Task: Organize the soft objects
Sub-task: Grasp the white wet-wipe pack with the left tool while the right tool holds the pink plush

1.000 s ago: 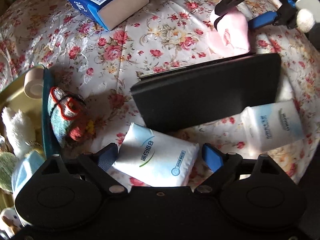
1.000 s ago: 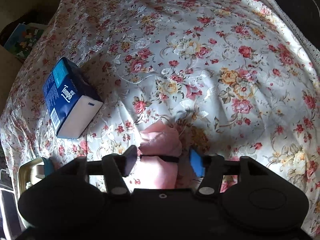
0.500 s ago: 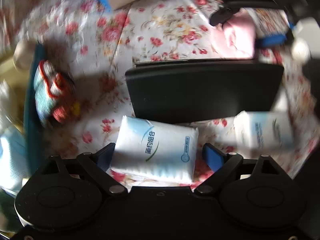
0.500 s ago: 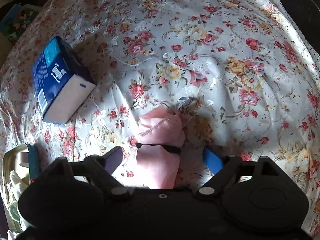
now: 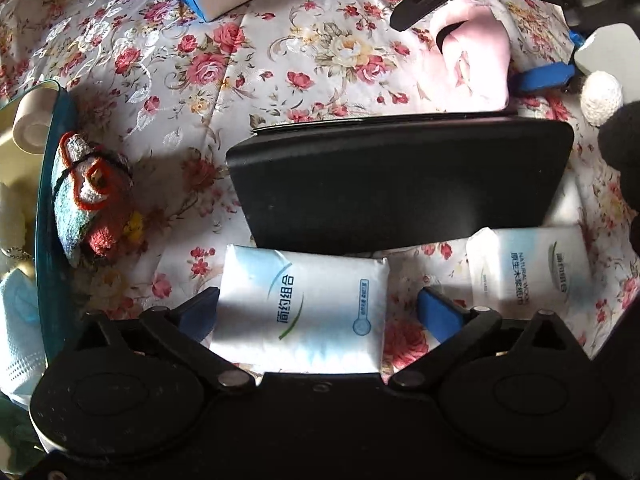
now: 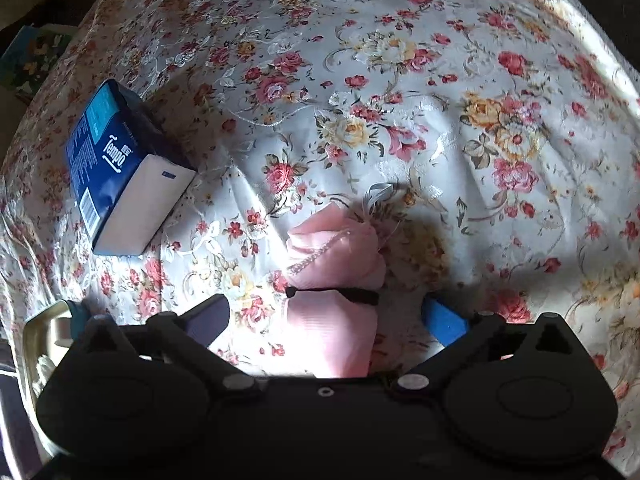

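Observation:
A white tissue pack (image 5: 300, 308) lies on the floral cloth between the fingers of my left gripper (image 5: 318, 312). The jaws are opening; a gap shows on the pack's right side, while its left edge is close to the left finger. A pink cloth bundle (image 6: 336, 280) tied with a black band lies between the fingers of my right gripper (image 6: 328, 318). Those jaws are opening too, with cloth visible on both sides of the bundle. In the left wrist view, the right gripper (image 5: 480, 40) stands over the same pink bundle (image 5: 476, 64) at the top right.
A flat black case (image 5: 400, 180) lies mid-table with a second white tissue pack (image 5: 528, 268) beside it. A blue tissue box (image 6: 120, 168) sits at the far left. A knitted toy (image 5: 88, 192) leans on a teal-rimmed tray (image 5: 52, 200) holding soft items and a tape roll (image 5: 34, 120).
The right jaws spread wide and let go of the pink bundle. The left jaws widened a little, and the white pack turned from tilted to straight between them.

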### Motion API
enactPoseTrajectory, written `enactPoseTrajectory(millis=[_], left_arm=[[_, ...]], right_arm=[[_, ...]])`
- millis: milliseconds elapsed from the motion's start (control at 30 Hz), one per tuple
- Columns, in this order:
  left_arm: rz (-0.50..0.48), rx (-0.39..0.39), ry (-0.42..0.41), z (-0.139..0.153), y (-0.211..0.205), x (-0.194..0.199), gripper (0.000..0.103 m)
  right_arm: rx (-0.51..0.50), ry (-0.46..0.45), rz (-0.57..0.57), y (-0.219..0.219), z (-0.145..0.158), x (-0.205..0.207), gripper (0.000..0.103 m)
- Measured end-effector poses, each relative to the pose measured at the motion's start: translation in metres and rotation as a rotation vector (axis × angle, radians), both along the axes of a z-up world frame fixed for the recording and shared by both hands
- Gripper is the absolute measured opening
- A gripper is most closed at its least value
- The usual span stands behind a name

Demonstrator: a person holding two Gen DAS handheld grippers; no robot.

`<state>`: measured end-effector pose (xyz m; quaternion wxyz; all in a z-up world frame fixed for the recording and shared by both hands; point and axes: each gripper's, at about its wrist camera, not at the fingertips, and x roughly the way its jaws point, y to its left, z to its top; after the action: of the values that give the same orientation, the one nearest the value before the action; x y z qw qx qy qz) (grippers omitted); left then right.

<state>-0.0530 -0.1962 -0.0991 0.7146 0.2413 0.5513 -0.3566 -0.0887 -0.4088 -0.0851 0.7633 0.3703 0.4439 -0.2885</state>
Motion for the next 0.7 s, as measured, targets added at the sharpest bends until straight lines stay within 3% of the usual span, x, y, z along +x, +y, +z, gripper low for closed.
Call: enactPoseTrajectory(millis=[200, 233, 300, 333, 500, 600, 667, 700], left_arm=[[0.022, -0.026, 0.057, -0.001, -0.002, 0.004, 0.098], [0.027, -0.035, 0.068, -0.001, -0.003, 0.004, 0.096], [0.035, -0.042, 0.073, 0.001, -0.003, 0.004, 0.082], [0.033, -0.043, 0.068, 0.003, -0.002, 0.004, 0.069], [0.042, -0.067, 0.113, 0.007, 0.002, 0.011, 0.069], [0.027, -0.064, 0.089, 0.012, 0.002, 0.002, 0.069], [0.027, -0.068, 0.092, 0.015, 0.003, -0.001, 0.069], [0.029, -0.072, 0.096, 0.017, 0.004, -0.002, 0.069]], right_arm=[[0.023, -0.025, -0.024, -0.002, 0.0, -0.005, 0.103], [0.028, -0.03, -0.027, -0.002, 0.0, -0.006, 0.103], [0.048, -0.044, -0.028, -0.003, 0.0, -0.007, 0.103], [0.055, -0.047, -0.024, -0.004, 0.0, -0.007, 0.103], [0.005, 0.001, 0.07, 0.003, 0.002, 0.004, 0.103], [-0.054, 0.026, 0.111, 0.011, 0.006, 0.008, 0.083], [-0.087, 0.042, 0.126, 0.013, 0.009, 0.008, 0.053], [-0.101, 0.044, 0.128, 0.014, 0.011, 0.008, 0.045]])
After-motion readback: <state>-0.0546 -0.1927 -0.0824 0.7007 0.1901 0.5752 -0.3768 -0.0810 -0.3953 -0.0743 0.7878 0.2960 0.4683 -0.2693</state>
